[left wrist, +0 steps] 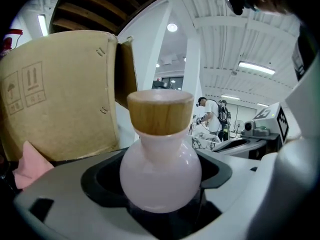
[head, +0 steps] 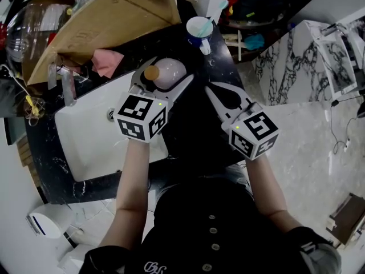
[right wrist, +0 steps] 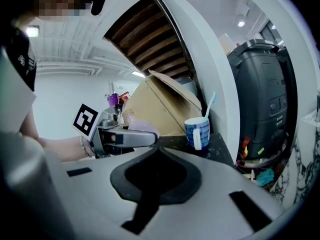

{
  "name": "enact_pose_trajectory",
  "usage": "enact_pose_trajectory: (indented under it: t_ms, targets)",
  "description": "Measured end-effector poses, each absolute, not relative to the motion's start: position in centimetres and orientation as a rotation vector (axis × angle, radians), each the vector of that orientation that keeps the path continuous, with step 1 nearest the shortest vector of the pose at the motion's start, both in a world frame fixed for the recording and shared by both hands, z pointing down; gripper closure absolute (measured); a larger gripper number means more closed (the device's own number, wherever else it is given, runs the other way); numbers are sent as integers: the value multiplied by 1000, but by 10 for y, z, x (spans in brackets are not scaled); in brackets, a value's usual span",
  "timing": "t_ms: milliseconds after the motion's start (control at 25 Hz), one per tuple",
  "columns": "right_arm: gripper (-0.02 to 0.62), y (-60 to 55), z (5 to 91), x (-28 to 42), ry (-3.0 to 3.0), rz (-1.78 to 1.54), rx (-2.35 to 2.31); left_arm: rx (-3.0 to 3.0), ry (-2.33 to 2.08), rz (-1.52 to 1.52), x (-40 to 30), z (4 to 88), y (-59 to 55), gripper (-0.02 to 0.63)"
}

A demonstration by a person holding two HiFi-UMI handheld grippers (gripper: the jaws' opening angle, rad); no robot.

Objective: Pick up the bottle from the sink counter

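Observation:
The bottle (head: 169,73) is pale pink and round-bellied, with a wooden cap (head: 151,73). In the head view it sits over the black sink counter (head: 194,124), just behind the basin. My left gripper (head: 164,80) is shut on the bottle, one jaw on each side of its belly. The left gripper view shows the bottle (left wrist: 160,176) upright in the jaws' dark cut-outs, cap (left wrist: 160,111) on top. Whether its base touches the counter is hidden. My right gripper (head: 210,88) hovers to the right of the bottle, shut and holding nothing (right wrist: 156,151).
A white sink basin (head: 85,136) with a faucet (head: 65,87) lies to the left. Behind the bottle are a cardboard box (head: 97,21) and a pink cloth (head: 104,61). A blue-and-white mug (head: 199,27) holding a toothbrush stands at the back of the counter.

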State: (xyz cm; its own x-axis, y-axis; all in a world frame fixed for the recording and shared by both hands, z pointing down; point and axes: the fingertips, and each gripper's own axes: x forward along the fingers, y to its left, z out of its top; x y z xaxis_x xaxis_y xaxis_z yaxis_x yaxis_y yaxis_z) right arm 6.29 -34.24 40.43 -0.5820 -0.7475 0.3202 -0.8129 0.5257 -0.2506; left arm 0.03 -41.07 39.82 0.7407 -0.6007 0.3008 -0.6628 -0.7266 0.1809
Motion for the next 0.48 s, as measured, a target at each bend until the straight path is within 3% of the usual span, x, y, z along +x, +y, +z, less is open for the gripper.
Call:
enact_pose_trajectory:
  t_ms: [480]
  targets:
    - [589,-342,341,56,-2713,368,1341,2717,-1087,54,-19,333,-397,213]
